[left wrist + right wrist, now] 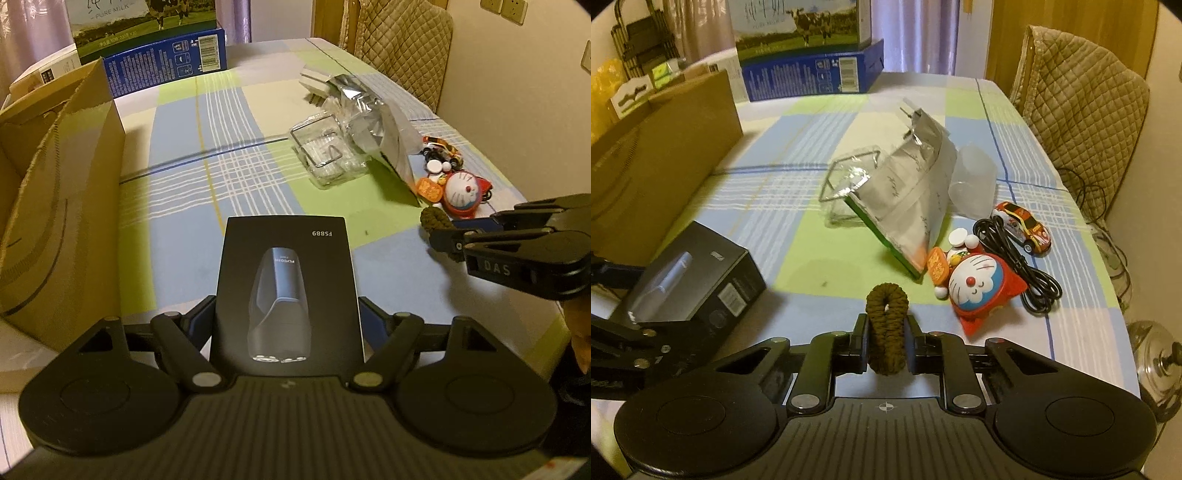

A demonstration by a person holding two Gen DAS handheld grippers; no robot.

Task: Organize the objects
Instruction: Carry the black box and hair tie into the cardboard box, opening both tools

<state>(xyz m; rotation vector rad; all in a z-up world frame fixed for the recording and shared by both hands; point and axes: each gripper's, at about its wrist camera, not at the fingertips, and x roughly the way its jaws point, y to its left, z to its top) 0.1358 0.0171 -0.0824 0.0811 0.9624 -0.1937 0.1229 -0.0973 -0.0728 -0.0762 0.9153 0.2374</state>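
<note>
In the left wrist view my left gripper [286, 319] is shut on a black shaver box [286, 280] marked FS889, held a little above the checked tablecloth [207, 147]. The same box [690, 273] shows at the left of the right wrist view, with the left gripper [631, 332] behind it. My right gripper [886, 332] is shut on a brown knitted scrunchie [886, 310] that sticks up between the fingers. From the left wrist view, that right gripper [461, 232] comes in from the right edge with the scrunchie [437, 218] at its tip.
An open cardboard box [55, 203] stands along the left. Milk cartons [801, 55] stack at the far end. A silver foil bag [908, 188], clear plastic box [846, 184], Doraemon toy [979, 288], toy car [1023, 225] and black cable [1023, 266] crowd the right side. A quilted chair [1082, 110] stands beyond.
</note>
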